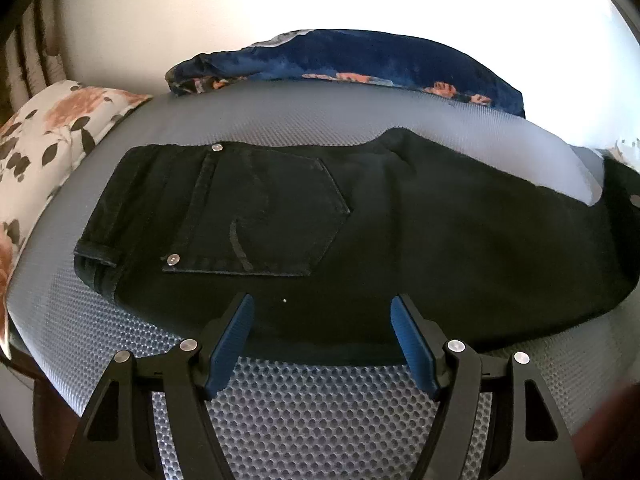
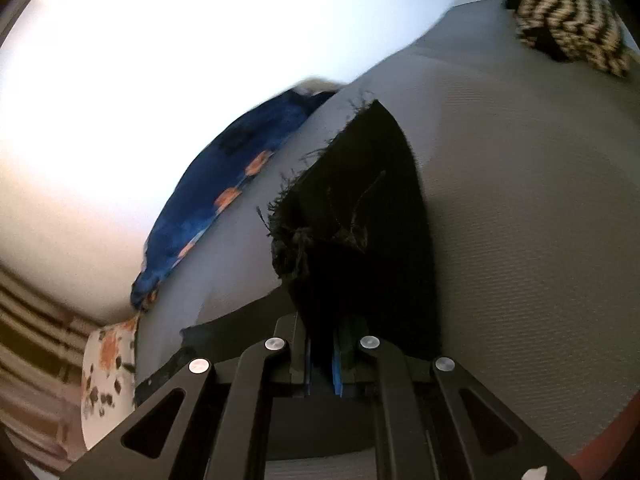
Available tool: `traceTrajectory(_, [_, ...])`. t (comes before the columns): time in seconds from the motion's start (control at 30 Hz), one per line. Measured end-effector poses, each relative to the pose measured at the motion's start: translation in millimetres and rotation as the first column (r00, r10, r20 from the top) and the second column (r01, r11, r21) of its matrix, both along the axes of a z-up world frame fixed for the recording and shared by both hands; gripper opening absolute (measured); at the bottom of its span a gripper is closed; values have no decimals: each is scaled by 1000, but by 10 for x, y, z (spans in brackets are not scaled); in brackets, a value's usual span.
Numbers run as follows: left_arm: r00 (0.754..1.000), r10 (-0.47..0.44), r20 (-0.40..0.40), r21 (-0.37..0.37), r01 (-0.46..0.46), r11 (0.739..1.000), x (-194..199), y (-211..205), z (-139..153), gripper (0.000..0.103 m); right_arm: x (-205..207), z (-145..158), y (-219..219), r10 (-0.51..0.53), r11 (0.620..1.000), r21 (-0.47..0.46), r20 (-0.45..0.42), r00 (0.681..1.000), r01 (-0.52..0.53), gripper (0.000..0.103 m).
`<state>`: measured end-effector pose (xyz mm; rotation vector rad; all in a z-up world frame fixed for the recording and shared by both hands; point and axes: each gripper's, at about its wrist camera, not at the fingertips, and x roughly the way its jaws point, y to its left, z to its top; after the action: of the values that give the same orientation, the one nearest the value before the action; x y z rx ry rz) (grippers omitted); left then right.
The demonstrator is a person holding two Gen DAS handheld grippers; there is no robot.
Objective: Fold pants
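Black pants [image 1: 360, 216] lie folded lengthwise on a grey mat [image 1: 312, 412], waistband to the left, back pocket [image 1: 264, 216] facing up. My left gripper [image 1: 322, 320] is open and empty, hovering at the near edge of the pants below the pocket. In the right wrist view my right gripper [image 2: 321, 356] is shut on the frayed leg end of the pants [image 2: 360, 216] and holds it lifted above the mat [image 2: 520, 240]. The rest of the leg is hidden behind the gripper.
A blue floral cloth [image 1: 360, 64] lies at the far edge of the mat, also in the right wrist view [image 2: 212, 200]. A white floral pillow [image 1: 44, 140] sits at the left. A black-and-cream zigzag fabric [image 2: 568, 32] lies at the far right.
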<state>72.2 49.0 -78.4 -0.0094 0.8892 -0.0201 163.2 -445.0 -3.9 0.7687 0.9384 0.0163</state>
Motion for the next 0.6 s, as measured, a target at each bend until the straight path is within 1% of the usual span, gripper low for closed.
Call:
traceTrajectory(0.17, [1000,9,-1,-3,-9,1000,-13,52,7,72,210,-9,432,97,995,18,6,995,-97,9])
traceTrajectory(0.33, [999,35,3,-13,-35,999,-51,161,27,72,375,-99,991,207,978,32,-3,978,-207,9])
traceTrajectory(0.47, [999,50,4,-15,-50,999,-81,247,40,72,457,-186,1476,311,950,39,-15,950,-310,9])
traceTrajectory(0.6, [998,67,0,-22,-67,998,-109,346,40,72,433,-290,1966,430,903,13,-38,902,-430,9])
